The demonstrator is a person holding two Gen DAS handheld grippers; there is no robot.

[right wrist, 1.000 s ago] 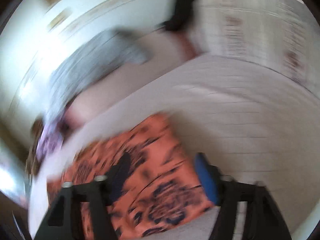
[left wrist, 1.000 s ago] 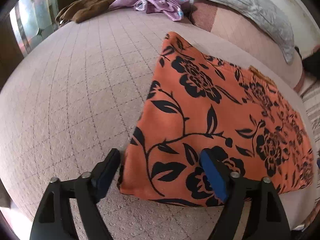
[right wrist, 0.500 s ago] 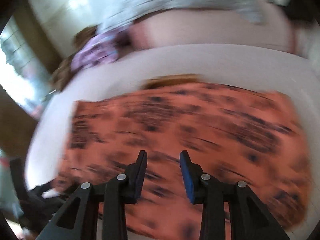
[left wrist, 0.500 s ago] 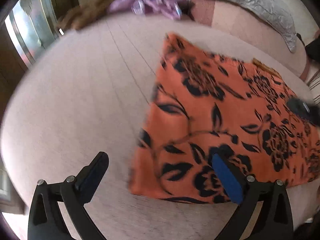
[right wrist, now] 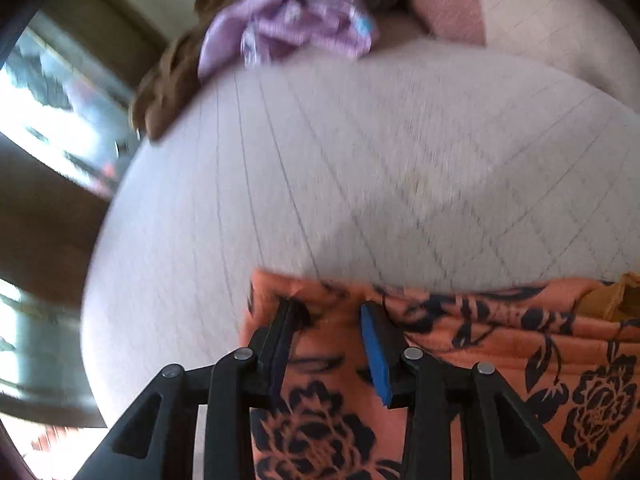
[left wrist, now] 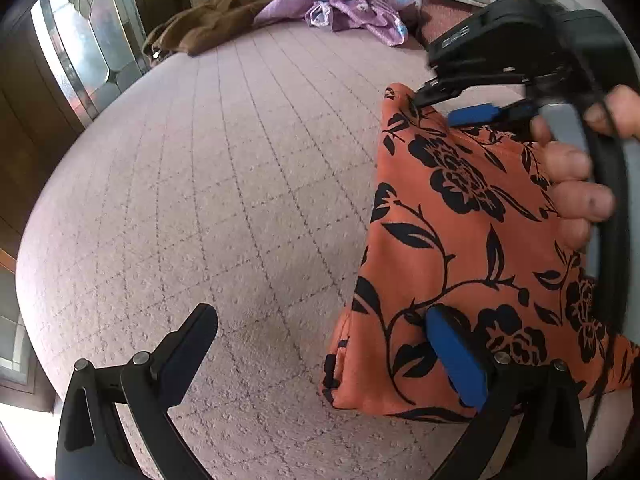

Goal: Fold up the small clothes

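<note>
orange flowery cloth (left wrist: 472, 248) is lying folded flat on the bed (left wrist: 224, 208) | left gripper (left wrist: 320, 344) is gaping wide, holding nothing | right gripper (right wrist: 326, 344) is sitting narrow over the far corner, maybe not pinching yet | next fold is waiting

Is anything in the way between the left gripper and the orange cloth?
Nothing visible is. The left gripper hangs wide open over the near corner of the orange cloth, with only bare bedspread under its other finger. The right gripper is at the far corner, clear of that path.
</note>
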